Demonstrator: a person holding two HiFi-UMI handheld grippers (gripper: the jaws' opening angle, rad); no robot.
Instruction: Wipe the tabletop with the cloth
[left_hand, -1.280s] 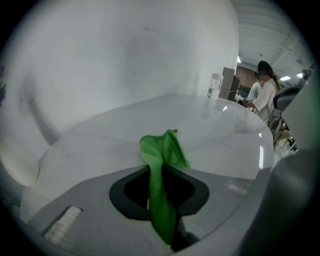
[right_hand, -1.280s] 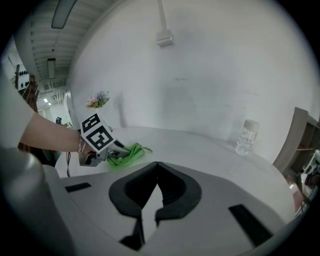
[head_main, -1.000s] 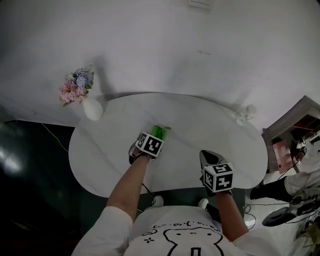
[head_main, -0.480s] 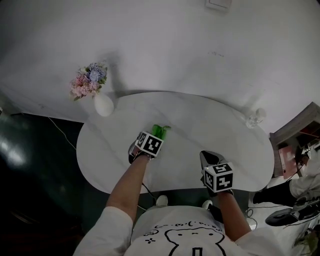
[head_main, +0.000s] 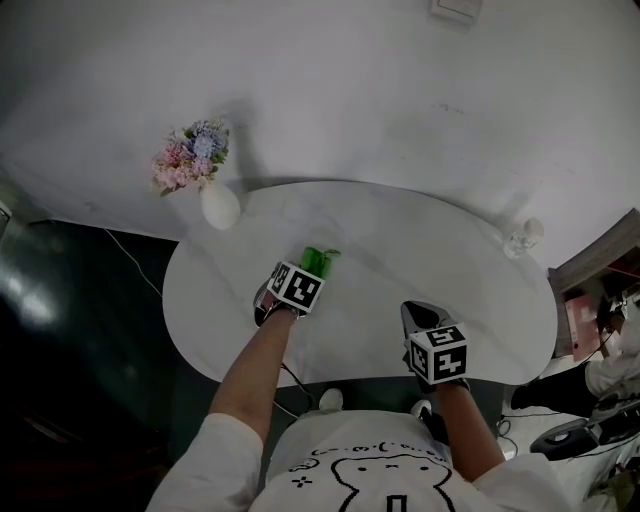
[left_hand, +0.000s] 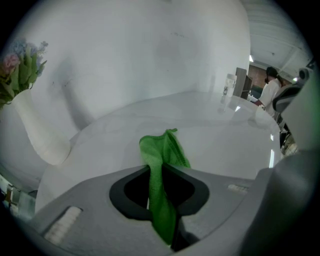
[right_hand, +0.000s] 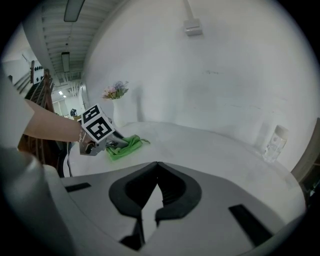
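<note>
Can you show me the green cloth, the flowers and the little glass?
cloth (left_hand: 161, 159), left gripper view, on the bunched-up front part.
flowers (head_main: 190, 157), head view, on the middle of the bunch.
glass (head_main: 522, 239), head view, on its body.

Near the middle of the desk (head_main: 400, 235), a little to the left: the cloth (head_main: 318, 260), lying on the top, its near end pinched between the jaws of the left gripper (head_main: 308, 270). To the right and closer to the front edge, well apart from the cloth: the right gripper (head_main: 416, 313), jaws together. At the far left rim, close to the wall (head_main: 350, 90): a vase (head_main: 219, 206) (flowers (head_main: 192, 155) above it). At the far right rim: a small vessel (head_main: 519, 240).
</note>
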